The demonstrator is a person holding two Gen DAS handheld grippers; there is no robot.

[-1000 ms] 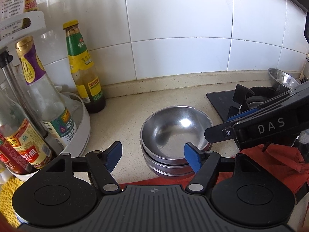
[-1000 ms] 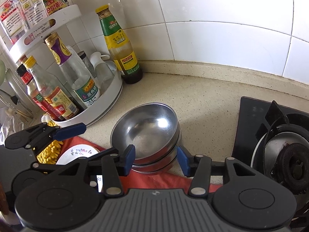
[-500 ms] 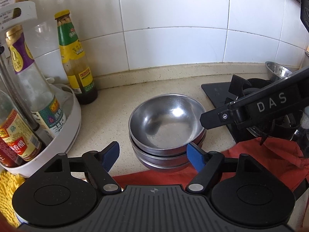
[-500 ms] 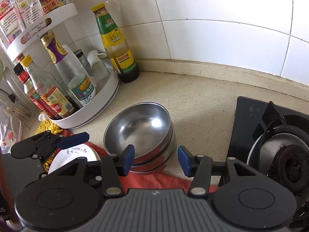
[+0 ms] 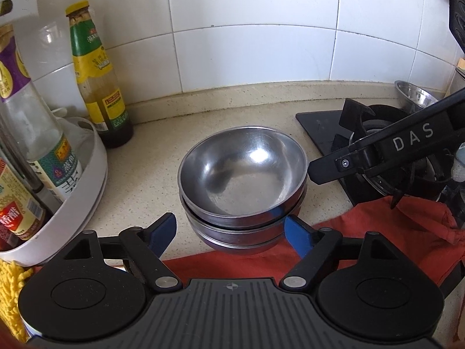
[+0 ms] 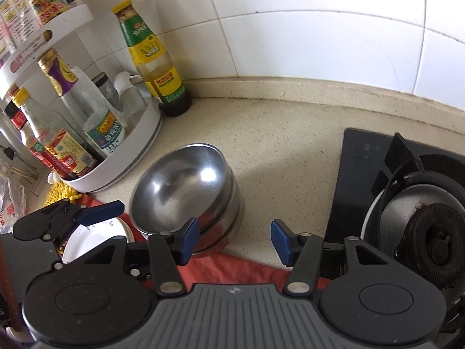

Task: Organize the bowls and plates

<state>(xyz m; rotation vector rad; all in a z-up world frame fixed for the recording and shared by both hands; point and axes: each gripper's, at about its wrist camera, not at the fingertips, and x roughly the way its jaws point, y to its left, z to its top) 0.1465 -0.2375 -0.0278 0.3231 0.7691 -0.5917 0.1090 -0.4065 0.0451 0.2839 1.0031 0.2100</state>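
Observation:
A stack of three steel bowls stands on the beige counter, its near edge on a red cloth. My left gripper is open, its blue pads either side of the stack's near edge, empty. My right gripper is open and empty, just right of the stack; its arm shows in the left wrist view. A white plate lies at the left under the left gripper's finger.
A white rack of sauce bottles stands left, with a green-capped bottle beside it. A gas hob is on the right. A small steel bowl sits behind the hob. A yellow mat lies far left.
Both grippers have moved closer to the bowl stack. The right gripper has shifted right, so the stack now lies to its left. Both stay open.

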